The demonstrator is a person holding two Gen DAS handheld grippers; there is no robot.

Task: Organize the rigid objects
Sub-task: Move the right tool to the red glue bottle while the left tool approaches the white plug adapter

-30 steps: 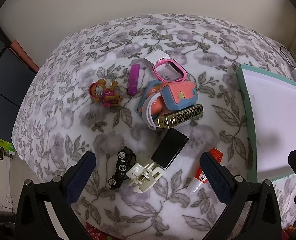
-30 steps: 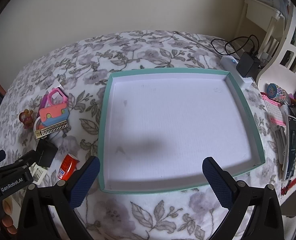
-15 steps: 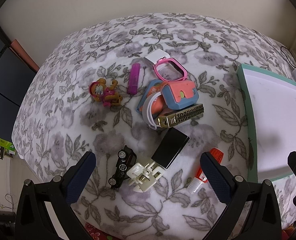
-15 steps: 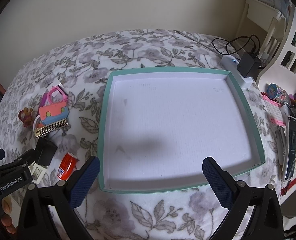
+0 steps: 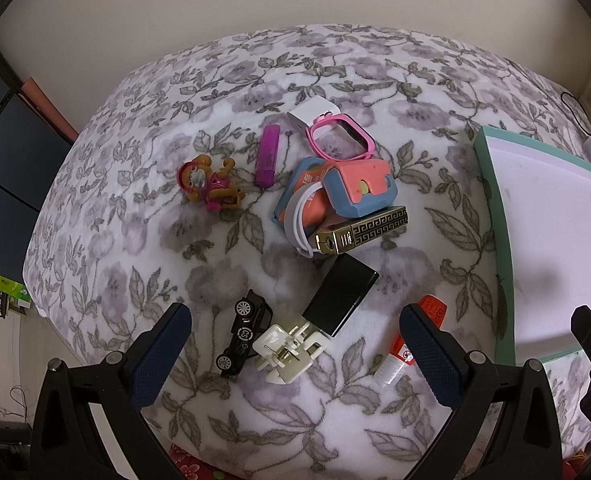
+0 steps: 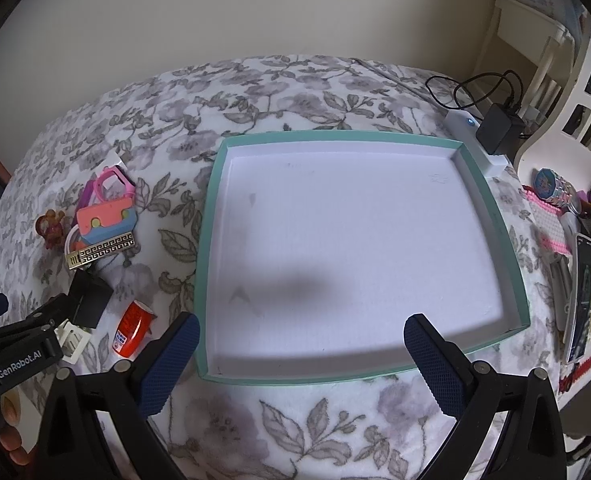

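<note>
Bedspread [image 5: 223,92], floral, carries everything. We find the teal-rimmed tray [image 6: 211,240] bare inside, its left rim facing the clutter, and we judge the sorting not yet begun: this is the approach to a first pick. The right gripper [image 6: 301,350] hangs spread over the tray's near edge, holding nothing. The left gripper [image 5: 295,350] hangs spread above the near end of the clutter, also holding nothing. Between its fingers lie the black box [image 5: 341,294], its end touching the white clip [image 5: 287,354], and the toy car [image 5: 243,330] just beside. The glue tube [image 5: 409,346] lies near the tray rim. We judge the next move a descent onto one separate piece; open cloth to the left gives room.
</note>
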